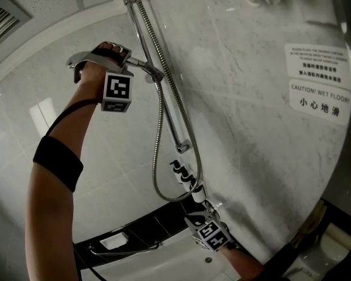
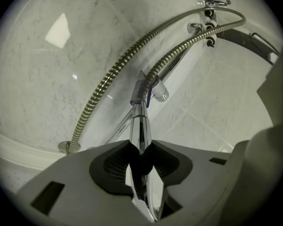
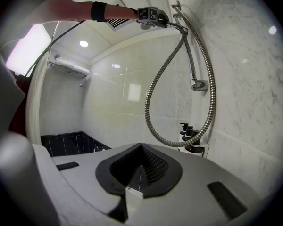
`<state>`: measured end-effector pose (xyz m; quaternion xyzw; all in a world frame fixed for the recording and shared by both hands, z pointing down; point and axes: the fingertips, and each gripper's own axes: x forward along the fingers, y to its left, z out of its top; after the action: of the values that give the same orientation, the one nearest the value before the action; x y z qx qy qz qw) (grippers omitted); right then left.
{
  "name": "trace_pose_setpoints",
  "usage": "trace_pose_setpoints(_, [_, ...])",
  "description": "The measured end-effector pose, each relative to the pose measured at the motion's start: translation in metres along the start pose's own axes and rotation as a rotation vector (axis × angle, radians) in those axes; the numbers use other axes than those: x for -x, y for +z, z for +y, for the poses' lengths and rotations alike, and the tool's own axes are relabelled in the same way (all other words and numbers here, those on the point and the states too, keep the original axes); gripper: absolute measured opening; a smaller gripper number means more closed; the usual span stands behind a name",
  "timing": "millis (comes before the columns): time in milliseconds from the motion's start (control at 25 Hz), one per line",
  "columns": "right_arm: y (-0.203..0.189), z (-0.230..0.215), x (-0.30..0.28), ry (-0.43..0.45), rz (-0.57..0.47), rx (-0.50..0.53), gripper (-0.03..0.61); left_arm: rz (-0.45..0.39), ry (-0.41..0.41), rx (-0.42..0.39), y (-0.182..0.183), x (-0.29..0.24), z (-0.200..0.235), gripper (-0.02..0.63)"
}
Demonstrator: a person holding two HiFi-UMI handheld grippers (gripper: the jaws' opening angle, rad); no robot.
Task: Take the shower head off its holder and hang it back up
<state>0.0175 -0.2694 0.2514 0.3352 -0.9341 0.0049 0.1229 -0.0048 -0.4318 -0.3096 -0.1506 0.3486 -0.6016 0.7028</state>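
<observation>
Shower head (image 1: 82,60) upper left of frame, seated in holder (image 1: 157,75). Left tongs (image 2: 140,157) pinching its chrome handle. Right tongs (image 3: 139,173) pressed together, empty. Risk: slick handle slips; hose (image 1: 158,133) snags on lift-off.

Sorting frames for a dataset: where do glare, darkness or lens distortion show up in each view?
Head view: dim overall, fisheye bends the rail, black corners. Left gripper view: bright square glare on the wall; the chrome shower head handle mirrors its surroundings. Right gripper view: washed-out light patch at left, hose sharp.
</observation>
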Motion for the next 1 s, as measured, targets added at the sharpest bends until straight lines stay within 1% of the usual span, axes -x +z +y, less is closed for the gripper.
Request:
trace_pose_setpoints(160, [-0.002, 0.0, 0.0, 0.0, 0.007, -0.005, 0.02, 0.023, 0.04, -0.018, -0.016, -0.002, 0.001, 0.126])
trace_pose_setpoints(200, [-0.001, 0.001, 0.0, 0.003, 0.007, -0.005, 0.02, 0.026, 0.039, -0.016, -0.02, 0.001, 0.0, 0.126])
trace_pose_setpoints(280, [0.001, 0.006, -0.002, 0.01, 0.005, 0.001, 0.02, 0.02, -0.004, 0.018, -0.025, 0.011, -0.006, 0.126])
trace_pose_setpoints(320, [0.002, 0.008, -0.003, 0.014, 0.004, 0.006, 0.02, 0.023, -0.012, 0.028, -0.03, 0.015, -0.008, 0.126])
trace_pose_setpoints(440, [0.009, 0.018, -0.004, 0.035, 0.0, 0.006, 0.02, 0.06, 0.014, 0.033, -0.052, 0.017, -0.01, 0.126])
trace_pose_setpoints(560, [0.004, 0.022, -0.009, 0.039, 0.005, 0.018, 0.02, 0.079, 0.002, 0.082, -0.068, 0.023, -0.015, 0.126])
trace_pose_setpoints(680, [0.011, 0.032, -0.008, 0.059, 0.003, 0.011, 0.02, 0.069, -0.037, 0.166, -0.076, 0.037, -0.024, 0.126])
trace_pose_setpoints(840, [0.007, 0.033, -0.012, 0.049, 0.004, 0.019, 0.02, 0.091, -0.03, 0.202, -0.097, 0.05, -0.042, 0.126])
trace_pose_setpoints(1000, [0.005, 0.036, -0.012, 0.047, 0.005, 0.008, 0.02, 0.087, -0.113, 0.322, -0.105, 0.08, -0.077, 0.126])
